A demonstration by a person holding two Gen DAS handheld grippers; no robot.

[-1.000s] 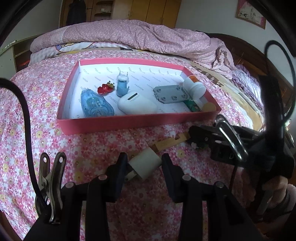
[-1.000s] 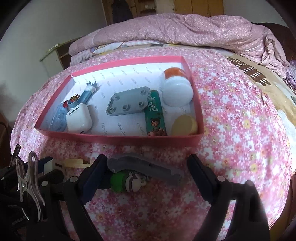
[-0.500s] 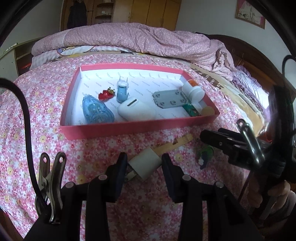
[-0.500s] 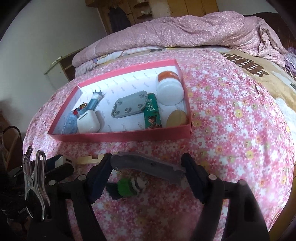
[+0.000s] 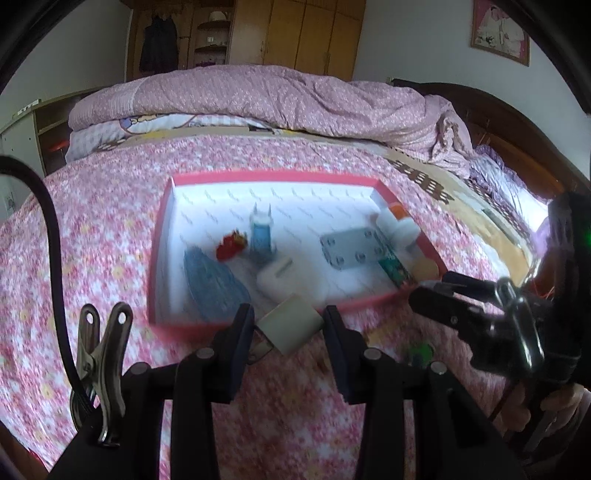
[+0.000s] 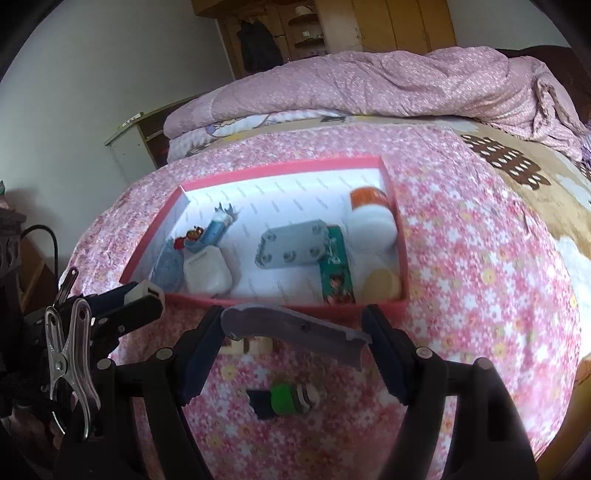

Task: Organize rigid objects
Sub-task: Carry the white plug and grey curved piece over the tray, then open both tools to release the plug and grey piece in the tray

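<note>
A home bedroom: a bed [image 5: 110, 221] with a pink flowered cover fills the middle, a rumpled pink quilt [image 5: 277, 99] lies across its far end, wooden wardrobes [image 5: 295, 37] stand top centre, and a framed picture [image 5: 498, 29] hangs upper right.

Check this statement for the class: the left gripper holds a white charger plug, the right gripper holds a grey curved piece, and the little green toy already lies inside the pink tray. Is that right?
Not quite. The green toy lies on the flowered bedspread, outside the pink tray, as the right wrist view shows. The rest stands: the left gripper holds the white charger plug, and the right gripper holds the grey curved piece.
</note>
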